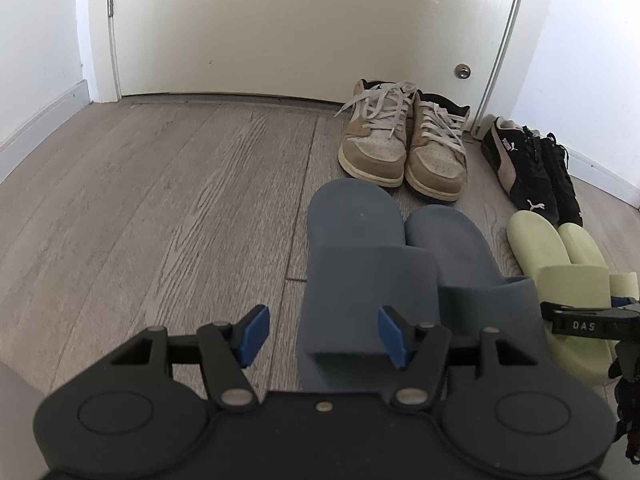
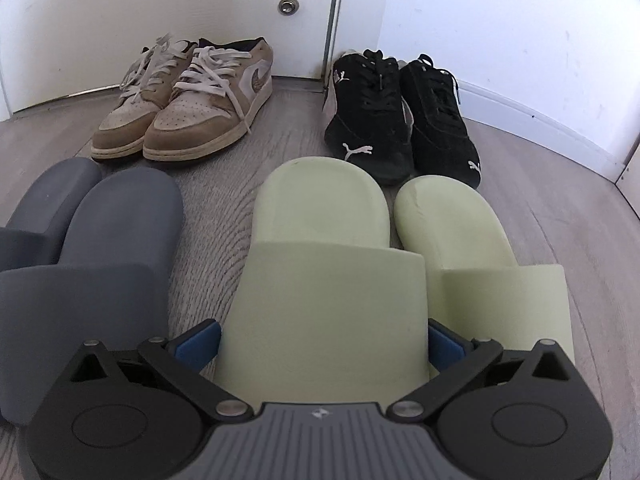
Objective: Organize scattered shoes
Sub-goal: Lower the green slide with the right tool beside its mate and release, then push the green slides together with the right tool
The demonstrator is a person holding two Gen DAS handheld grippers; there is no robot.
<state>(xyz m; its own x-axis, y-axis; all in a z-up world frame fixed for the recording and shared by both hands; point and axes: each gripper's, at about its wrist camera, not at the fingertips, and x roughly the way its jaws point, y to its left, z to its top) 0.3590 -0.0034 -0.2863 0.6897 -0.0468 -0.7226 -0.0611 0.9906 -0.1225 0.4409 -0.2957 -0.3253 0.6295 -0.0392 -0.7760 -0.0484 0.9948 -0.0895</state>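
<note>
Right tongs [image 2: 324, 342] seemingly clasp green slide [image 2: 320, 280] on grey plank floor [image 1: 160, 208].

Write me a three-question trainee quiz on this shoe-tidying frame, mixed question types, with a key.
1. True or false: the right gripper has its blue pads on either side of a pale green slide.
2. Multiple choice: which pair stands directly beyond the grey slides, against the door? A) black sneakers B) tan sneakers C) pale green slides
3. Short answer: is the left gripper pressing on anything?

Key:
1. True; the slide's strap fills the gap between the pads.
2. B; the tan sneakers are by the door, the black sneakers off to their right near the wall.
3. No; its pads stand apart above a grey slide, not touching it.
</note>
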